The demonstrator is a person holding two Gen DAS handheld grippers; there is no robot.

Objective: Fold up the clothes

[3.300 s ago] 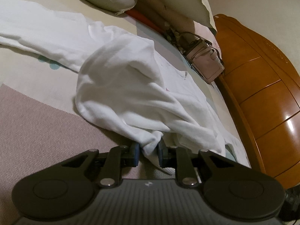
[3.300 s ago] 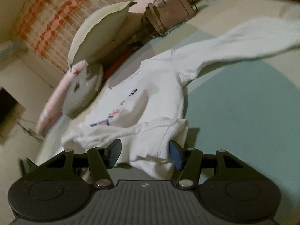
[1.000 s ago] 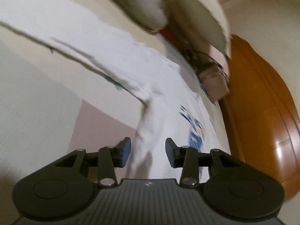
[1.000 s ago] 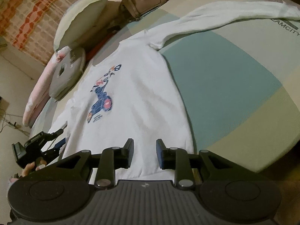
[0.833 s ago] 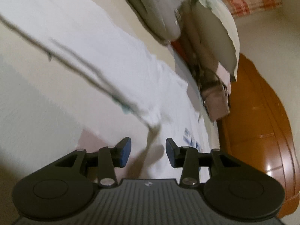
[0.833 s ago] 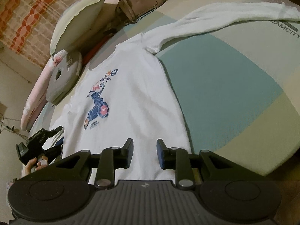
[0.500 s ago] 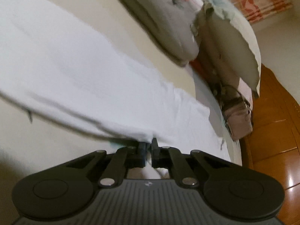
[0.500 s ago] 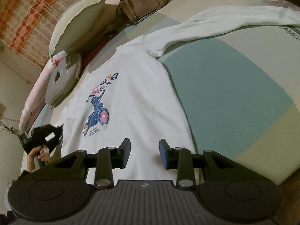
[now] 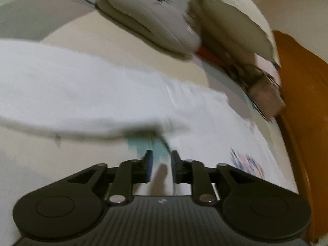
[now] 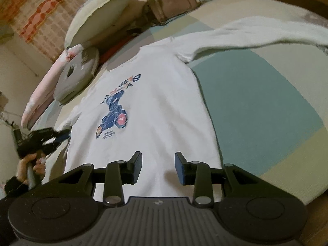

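Left wrist view: the picture is smeared by motion. The left gripper sits low over the bed, its jaws parted by a narrow gap with no cloth between them. Just beyond its fingertips lies the underarm of the white sweatshirt, where the near sleeve runs off to the left and the body runs right toward the blurred print. Beyond the sweatshirt are a grey cushion and a tan handbag.

Right wrist view: the right gripper hovers over the hem, jaws spread wide and empty. The sweatshirt lies flat and face up on the bed, print showing, its far sleeve stretched out to the right of the body across the teal patch of bedding. Left of the body, a hand holds the other gripper at the near underarm.

The knit looks light, soft and limp, so it will probably sag and drag on the sheet rather than hold a line. The firmer spots seem to be the seams, judging by sight: cuff, shoulder, side seam and ribbed hem. A single-layer pinch mid-panel would likely just bunch it.
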